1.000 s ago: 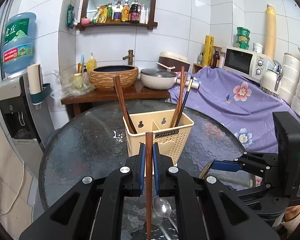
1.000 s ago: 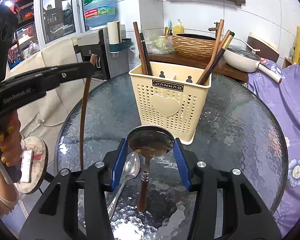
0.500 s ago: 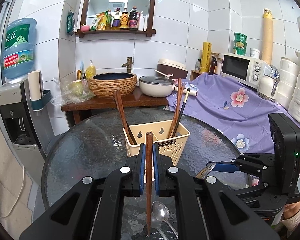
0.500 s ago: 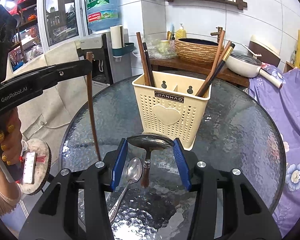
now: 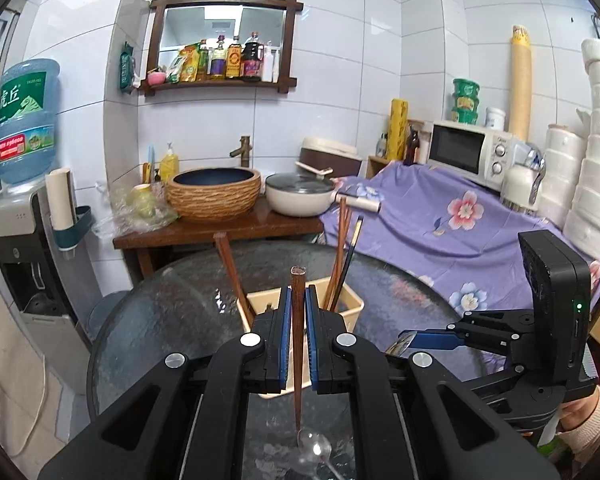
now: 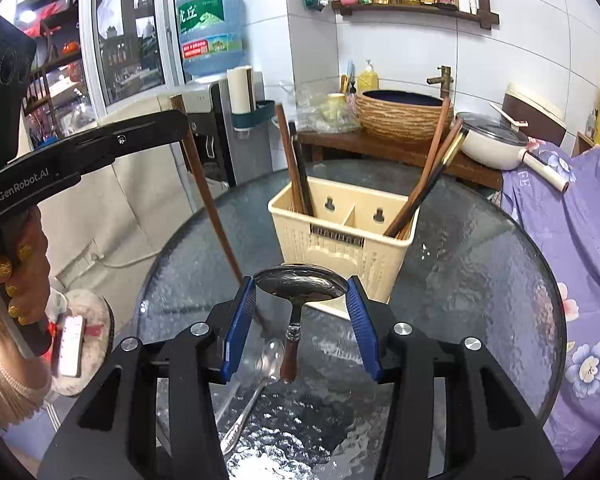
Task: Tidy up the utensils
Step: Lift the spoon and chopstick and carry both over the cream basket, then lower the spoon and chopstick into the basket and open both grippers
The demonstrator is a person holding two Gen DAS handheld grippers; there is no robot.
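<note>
My left gripper [image 5: 298, 336] is shut on a brown wooden chopstick [image 5: 297, 360] that hangs upright above the glass table [image 5: 172, 320]; from the right wrist the same chopstick [image 6: 212, 208] slants down from that gripper. My right gripper [image 6: 300, 320] is shut on the bowl of a metal spoon [image 6: 300, 286], its wooden handle hanging down. A cream utensil basket [image 6: 340, 240] stands ahead with several chopsticks leaning in its left and right compartments. A second silver spoon [image 6: 256, 380] lies flat on the glass beneath both grippers.
Behind the table stand a wooden bench with a woven basin [image 5: 214, 192] and a lidded pan [image 5: 300, 196]. A purple flowered cloth [image 5: 460, 232] covers the surface at right, under a microwave [image 5: 468, 152]. A water dispenser [image 5: 20, 208] stands left.
Both grippers have risen with what they hold, so the basket and table sit lower in both views. The chopstick tip and the spoon's handle have lifted off the glass.
</note>
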